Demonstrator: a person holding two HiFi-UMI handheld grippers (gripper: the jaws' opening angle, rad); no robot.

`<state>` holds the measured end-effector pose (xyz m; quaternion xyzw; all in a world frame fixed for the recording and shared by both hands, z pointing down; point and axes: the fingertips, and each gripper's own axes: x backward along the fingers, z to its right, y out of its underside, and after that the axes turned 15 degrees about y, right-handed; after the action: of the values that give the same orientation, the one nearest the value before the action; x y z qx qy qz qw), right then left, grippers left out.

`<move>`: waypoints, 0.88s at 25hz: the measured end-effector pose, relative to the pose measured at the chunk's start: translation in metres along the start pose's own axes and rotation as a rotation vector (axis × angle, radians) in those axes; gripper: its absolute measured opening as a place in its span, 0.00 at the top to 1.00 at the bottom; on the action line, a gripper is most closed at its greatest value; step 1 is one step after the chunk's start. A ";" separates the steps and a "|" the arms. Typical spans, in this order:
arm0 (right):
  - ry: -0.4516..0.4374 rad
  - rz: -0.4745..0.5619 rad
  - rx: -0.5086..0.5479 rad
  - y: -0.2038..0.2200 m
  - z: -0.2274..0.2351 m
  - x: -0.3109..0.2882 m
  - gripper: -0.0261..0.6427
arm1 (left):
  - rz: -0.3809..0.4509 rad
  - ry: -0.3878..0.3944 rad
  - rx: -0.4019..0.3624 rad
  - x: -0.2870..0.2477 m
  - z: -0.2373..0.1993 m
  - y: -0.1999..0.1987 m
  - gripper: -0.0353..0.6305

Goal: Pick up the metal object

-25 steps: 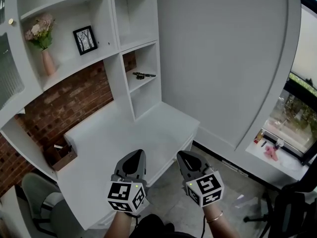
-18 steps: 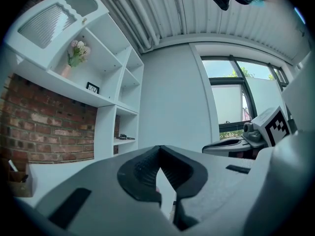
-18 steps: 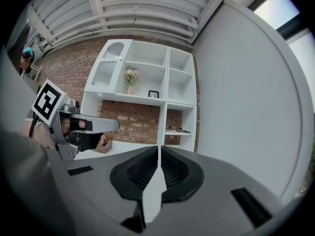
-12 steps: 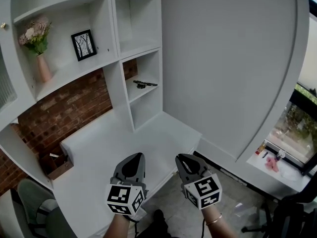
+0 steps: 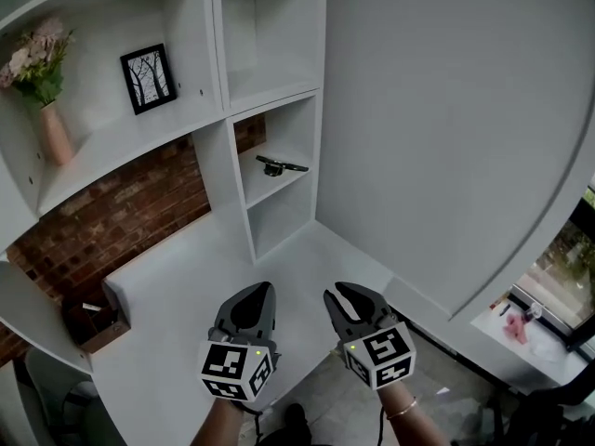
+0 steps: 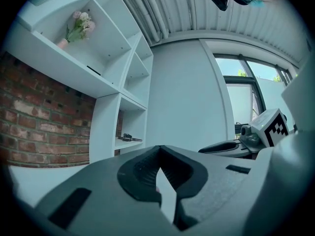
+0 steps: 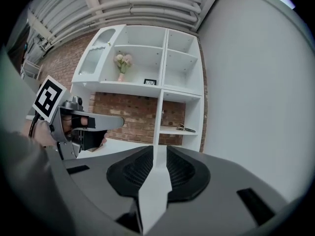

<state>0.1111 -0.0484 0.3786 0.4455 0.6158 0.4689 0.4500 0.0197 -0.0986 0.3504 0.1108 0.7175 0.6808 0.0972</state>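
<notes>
On the far left a vase point(image 5: 53, 136) of flowers stands on a high shelf point(image 5: 121, 147), with a small black frame point(image 5: 149, 78) leaning just right of it. Below runs a brick wall point(image 5: 121, 216), and a brown box point(image 5: 88, 321) sits at the left end of the white bench point(image 5: 186, 295). Right of these, in the narrow cubby column, the metal object point(image 5: 279, 166) lies flat on the upper cubby's floor. It is dark and slim, with a thicker lump at its left and a thin bar reaching right, and nothing touches it. It is well apart from both tongs. The left tongs point(image 5: 260, 289) hover low over the bench's near edge, pointing up and away toward the cubbies, with the marker cube toward the person. Their tips meet and hold nothing. The right tongs point(image 5: 342, 292) hang just beside them at the same height, tilted slightly left. Their jaws are opening, a narrow gap showing between them, with nothing in it.
</notes>
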 end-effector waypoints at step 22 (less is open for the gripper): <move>-0.041 -0.053 0.154 -0.015 -0.003 -0.138 0.80 | 0.012 0.042 0.011 -0.070 -0.084 -0.008 0.94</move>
<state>0.1333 -0.1853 0.3830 0.4718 0.6521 0.3989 0.4393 0.0621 -0.1998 0.3462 0.1015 0.7225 0.6795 0.0775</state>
